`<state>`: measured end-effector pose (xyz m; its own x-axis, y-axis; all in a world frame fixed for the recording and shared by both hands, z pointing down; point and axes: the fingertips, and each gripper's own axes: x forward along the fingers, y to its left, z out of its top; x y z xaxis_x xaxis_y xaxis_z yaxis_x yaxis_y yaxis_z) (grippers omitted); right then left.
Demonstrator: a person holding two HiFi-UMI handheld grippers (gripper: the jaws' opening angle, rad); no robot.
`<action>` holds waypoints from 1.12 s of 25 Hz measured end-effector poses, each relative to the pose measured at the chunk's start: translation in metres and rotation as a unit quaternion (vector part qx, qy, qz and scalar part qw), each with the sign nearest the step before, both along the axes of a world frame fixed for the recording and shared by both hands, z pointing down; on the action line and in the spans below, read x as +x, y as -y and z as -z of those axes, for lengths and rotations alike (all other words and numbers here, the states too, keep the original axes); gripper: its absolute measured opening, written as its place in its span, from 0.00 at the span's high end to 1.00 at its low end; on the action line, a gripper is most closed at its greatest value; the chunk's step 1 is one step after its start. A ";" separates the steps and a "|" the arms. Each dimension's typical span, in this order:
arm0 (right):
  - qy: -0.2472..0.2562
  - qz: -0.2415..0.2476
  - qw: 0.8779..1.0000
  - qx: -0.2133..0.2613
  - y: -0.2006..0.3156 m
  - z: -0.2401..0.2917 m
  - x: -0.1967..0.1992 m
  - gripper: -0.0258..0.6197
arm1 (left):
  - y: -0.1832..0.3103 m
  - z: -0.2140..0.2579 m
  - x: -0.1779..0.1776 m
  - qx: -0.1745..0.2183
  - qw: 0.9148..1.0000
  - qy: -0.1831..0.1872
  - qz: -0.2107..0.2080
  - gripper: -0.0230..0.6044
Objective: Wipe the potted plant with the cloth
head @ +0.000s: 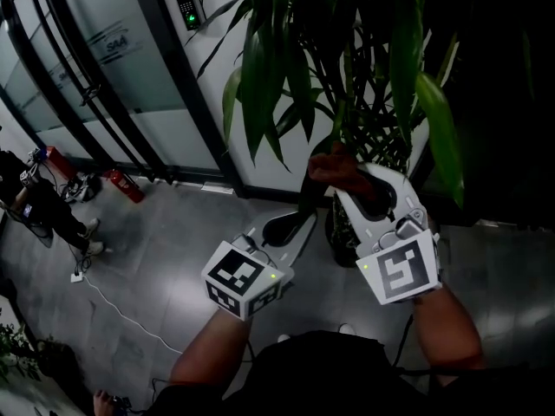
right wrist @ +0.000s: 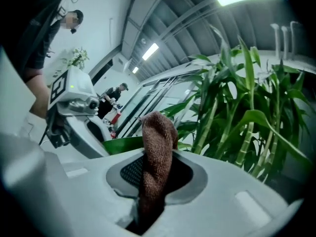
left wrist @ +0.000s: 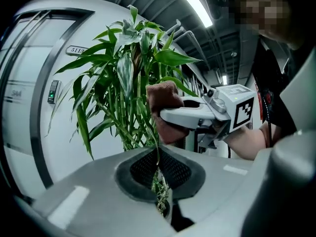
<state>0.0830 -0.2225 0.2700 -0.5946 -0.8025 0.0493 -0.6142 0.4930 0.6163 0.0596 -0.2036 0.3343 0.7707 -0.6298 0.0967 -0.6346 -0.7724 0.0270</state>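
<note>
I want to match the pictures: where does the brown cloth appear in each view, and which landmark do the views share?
Head view: brown cloth at centre, at the right gripper's tips.
Left gripper view: centre, clamped in the right gripper reaching in from the right.
Right gripper view: lower centre, upright between that gripper's jaws.
Shared landmark: the potted plant's green leaves.

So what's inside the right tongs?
A brown cloth, pinched by the right tongs; its top sticks out, its bottom is hidden between them. The left tongs pinch a leaf.
</note>
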 end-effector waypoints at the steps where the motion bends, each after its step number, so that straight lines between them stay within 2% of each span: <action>1: 0.016 -0.010 1.000 0.002 0.006 0.005 0.005 0.86 | -0.001 0.001 0.001 0.000 1.000 -0.001 -0.002 0.94; 5: 0.052 -0.035 0.998 0.007 0.030 0.025 0.016 0.86 | -0.002 0.000 0.002 -0.002 1.000 -0.003 -0.006 0.94; 13: 0.040 -0.036 0.998 -0.013 0.055 0.026 0.013 0.86 | -0.006 -0.001 0.005 -0.005 1.000 -0.014 -0.012 0.94; 20: 0.000 -0.010 1.000 -0.024 0.042 0.002 -0.003 0.86 | -0.007 -0.001 0.007 -0.007 1.000 -0.007 -0.012 0.94; 28: -0.089 0.027 0.995 -0.037 0.016 -0.029 -0.022 0.86 | -0.005 -0.003 0.005 -0.005 1.000 -0.002 -0.013 0.94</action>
<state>0.0606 -0.2386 0.2988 -0.6130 -0.7602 0.2152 -0.4704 0.5700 0.6737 0.0651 -0.1984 0.3375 0.7866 -0.6093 0.0998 -0.6149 -0.7878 0.0366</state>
